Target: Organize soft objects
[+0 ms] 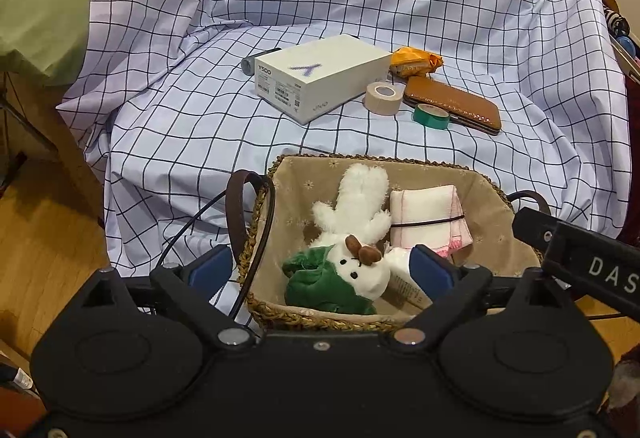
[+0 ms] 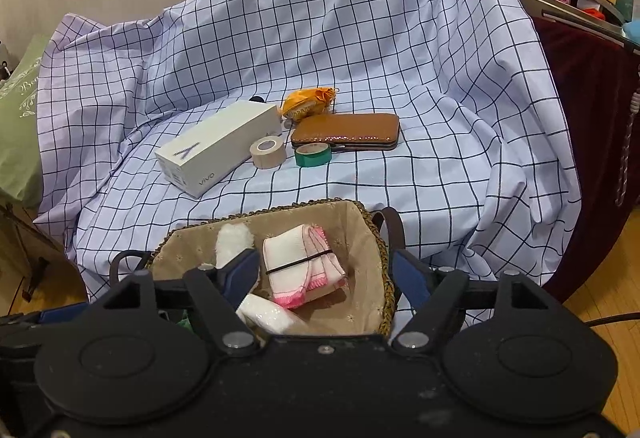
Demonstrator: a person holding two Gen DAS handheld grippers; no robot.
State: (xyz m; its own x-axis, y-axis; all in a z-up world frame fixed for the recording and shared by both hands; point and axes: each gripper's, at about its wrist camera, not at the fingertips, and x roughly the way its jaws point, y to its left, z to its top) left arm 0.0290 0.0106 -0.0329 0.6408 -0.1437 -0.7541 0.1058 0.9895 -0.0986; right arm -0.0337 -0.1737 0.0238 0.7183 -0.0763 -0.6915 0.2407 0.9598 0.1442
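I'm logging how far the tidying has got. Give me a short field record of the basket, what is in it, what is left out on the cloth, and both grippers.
basket: woven, fabric-lined basket on the checked cloth
in basket: white plush toy with green clothing, folded white-and-pink cloth bound by a dark band, white packet
on cloth: white phone box, beige tape roll, green tape roll, brown case, orange packet
left gripper: open, over the basket, holding nothing
right gripper: open, over the basket, holding nothing
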